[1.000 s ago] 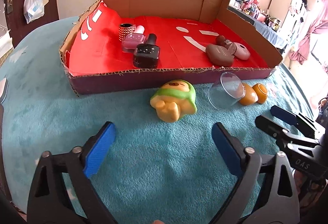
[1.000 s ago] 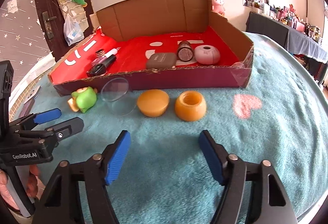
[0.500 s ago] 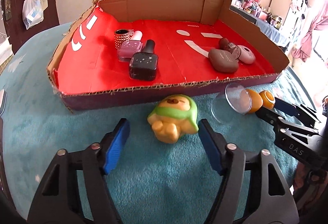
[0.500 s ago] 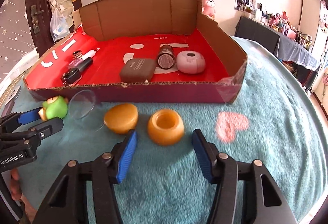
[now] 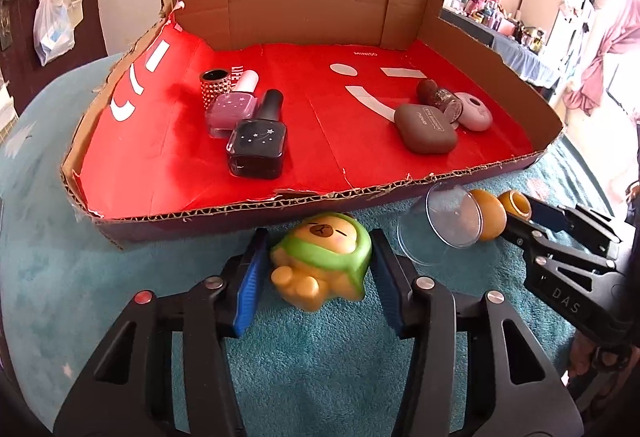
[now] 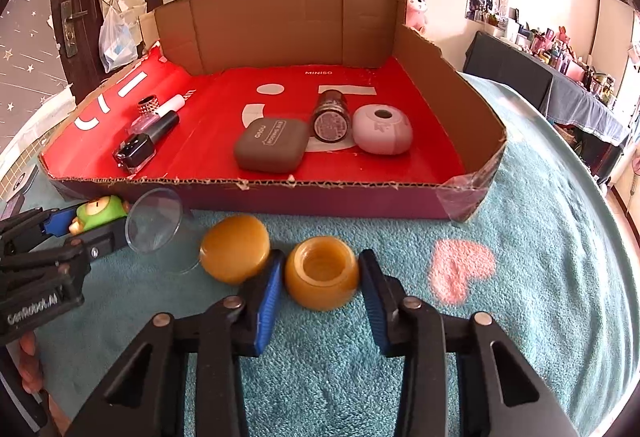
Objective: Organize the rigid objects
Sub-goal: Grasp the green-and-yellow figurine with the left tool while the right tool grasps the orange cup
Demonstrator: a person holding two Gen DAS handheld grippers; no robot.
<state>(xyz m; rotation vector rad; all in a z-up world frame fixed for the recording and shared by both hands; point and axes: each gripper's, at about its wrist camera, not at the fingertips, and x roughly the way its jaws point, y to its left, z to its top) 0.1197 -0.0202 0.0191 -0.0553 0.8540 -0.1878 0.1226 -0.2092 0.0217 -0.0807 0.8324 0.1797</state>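
While the orange jar (image 6: 321,279) sits on the teal cloth of the worktop (image 6: 540,237) just in front of the cardboard tray (image 6: 476,125), the right gripper (image 6: 320,283) has clenched on it, both blue pads against its sides. Just beside it lie its orange lid (image 6: 234,248) and a clear plastic cup (image 6: 154,225) tipped on its side. Further left, the bear toy (image 5: 322,261) in a green hood lies between the pads of the left gripper (image 5: 318,279), whose jaws are closing; contact is not yet clear. Inside the tray already rest a dark nail polish bottle (image 5: 258,147), a pink one (image 5: 232,113), a studded ring (image 5: 214,85), a brown case (image 5: 424,129), a small glitter jar (image 5: 440,99) and a pale pink case (image 5: 474,111). By this look the sorting is a good half done: four pieces remain outside.
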